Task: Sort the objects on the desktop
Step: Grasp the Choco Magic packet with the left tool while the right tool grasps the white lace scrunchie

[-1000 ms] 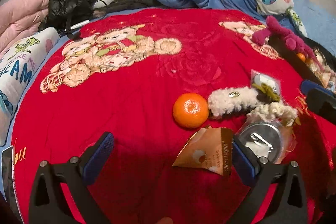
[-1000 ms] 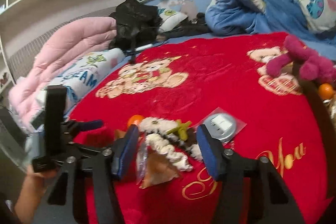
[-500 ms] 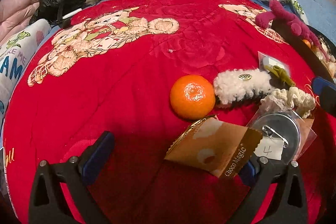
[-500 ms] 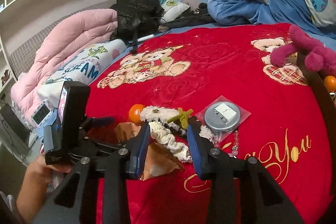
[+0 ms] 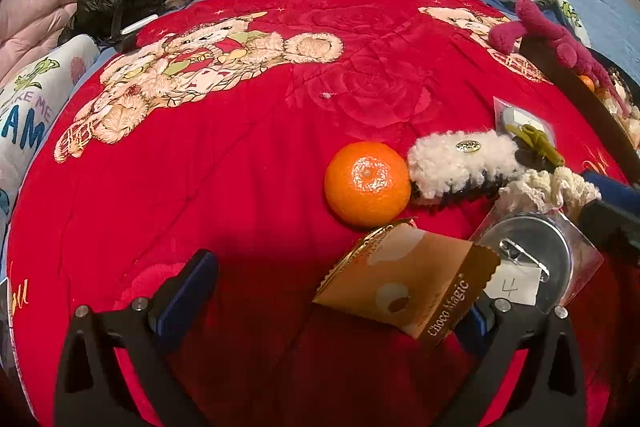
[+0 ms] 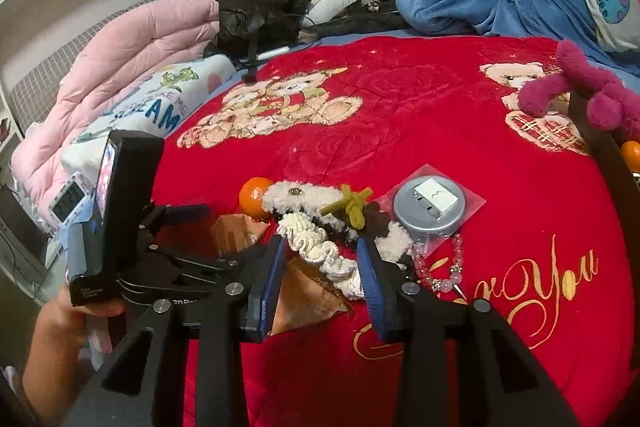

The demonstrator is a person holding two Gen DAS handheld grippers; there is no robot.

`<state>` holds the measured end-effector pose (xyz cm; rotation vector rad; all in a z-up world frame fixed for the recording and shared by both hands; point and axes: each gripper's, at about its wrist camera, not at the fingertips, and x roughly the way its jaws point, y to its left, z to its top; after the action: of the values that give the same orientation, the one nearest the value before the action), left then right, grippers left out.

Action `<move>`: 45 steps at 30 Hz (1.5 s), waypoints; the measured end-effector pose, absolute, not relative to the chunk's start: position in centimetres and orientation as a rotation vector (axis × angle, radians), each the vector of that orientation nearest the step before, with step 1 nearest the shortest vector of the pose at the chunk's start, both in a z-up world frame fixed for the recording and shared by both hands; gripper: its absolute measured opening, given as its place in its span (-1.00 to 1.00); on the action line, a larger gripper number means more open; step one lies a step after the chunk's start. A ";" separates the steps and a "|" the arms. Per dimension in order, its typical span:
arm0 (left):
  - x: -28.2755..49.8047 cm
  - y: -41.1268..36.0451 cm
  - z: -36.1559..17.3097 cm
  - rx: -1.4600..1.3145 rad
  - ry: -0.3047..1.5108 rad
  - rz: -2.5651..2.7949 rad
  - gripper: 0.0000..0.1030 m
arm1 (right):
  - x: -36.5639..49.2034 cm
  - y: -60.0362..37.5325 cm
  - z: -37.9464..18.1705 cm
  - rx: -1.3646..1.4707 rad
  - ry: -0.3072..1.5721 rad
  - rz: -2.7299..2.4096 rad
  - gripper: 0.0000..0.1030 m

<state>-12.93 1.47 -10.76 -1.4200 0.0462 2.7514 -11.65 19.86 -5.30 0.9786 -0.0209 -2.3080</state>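
Straddling the cream scrunchie (image 6: 320, 251), the right gripper (image 6: 322, 267) has its blue pads set narrowly on either side of the frilled band, which runs roughly along the gripper's line of sight from near the jaws up toward a fluffy white clip (image 6: 304, 197); whether the pads actually press the fabric I cannot tell, though they look to be touching or nearly so. That lie matters: the band's long axis points away from the gripper, so the jaws would close across its short width, which I judge a workable grasp for lifting it out of the cluster. The left gripper (image 5: 332, 291) stands wide, with a brown Choco Magic packet (image 5: 412, 287) tilted up against its right pad and nothing between the pads being squeezed. An orange (image 5: 367, 183) sits just beyond the packet, touching the clip's end, so the left hand is nearer those two and the right nearer the scrunchie. A bagged round badge (image 6: 430, 205) and a bead string (image 6: 448, 267) lie just right of the right gripper. Everything rests on a soft red blanket (image 5: 240, 155) printed with bears, spread over a bed; a pink quilt (image 6: 132, 51), blue bedding and a black bag (image 6: 256, 1) crowd its far edge, and a dark tray rim (image 5: 580, 99) shows at right.
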 end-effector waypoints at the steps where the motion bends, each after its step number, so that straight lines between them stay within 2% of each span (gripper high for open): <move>1: -12.9 1.5 -10.7 -1.422 0.050 2.750 1.00 | -11.7 19.7 -5.4 0.987 -0.012 -2.308 -0.27; 6: -13.2 1.4 -10.7 -1.435 0.057 2.743 1.00 | -12.1 19.4 -6.0 1.016 -0.028 -2.306 -0.41; 9: -13.3 1.4 -10.6 -1.447 0.050 2.742 1.00 | -12.4 19.7 -6.2 1.021 -0.095 -2.308 -0.55; 14: -13.1 1.3 -10.5 -1.440 0.051 2.742 0.95 | -12.8 20.2 -6.4 1.037 -0.197 -2.302 -0.64; 16: -12.7 1.3 -10.3 -1.419 0.057 2.747 0.82 | -12.8 20.3 -6.4 1.036 -0.231 -2.292 -0.66; 19: -12.1 1.1 -9.9 -1.387 0.060 2.762 0.51 | -12.5 20.4 -6.2 1.027 -0.247 -2.291 -0.70; 21: -11.7 1.0 -9.6 -1.369 0.056 2.766 0.17 | -12.4 20.6 -6.1 1.022 -0.280 -2.281 -0.71; 23: -11.4 1.0 -9.3 -1.354 0.056 2.764 -0.05 | -12.4 20.9 -6.0 1.015 -0.319 -2.277 -0.72; 24: -11.2 1.1 -9.3 -1.348 0.066 2.771 -0.07 | -12.5 21.1 -6.0 1.012 -0.332 -2.273 -0.72; 35: -9.1 0.2 -7.3 -1.258 -0.009 2.844 -0.09 | -11.3 22.2 -4.5 0.935 -0.383 -2.282 -0.73; 41: -8.5 -0.1 -6.0 -1.178 -0.142 2.841 -0.09 | -11.0 23.6 -3.7 0.874 -0.492 -2.259 -0.73; 45: -8.7 0.3 -5.9 -1.175 -0.151 2.840 -0.09 | -11.2 24.3 -3.8 0.878 -0.538 -2.269 -0.72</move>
<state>-8.72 0.33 -5.92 -1.1750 -0.1505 2.8405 -11.16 24.33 -3.79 0.8776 -0.5378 -2.2686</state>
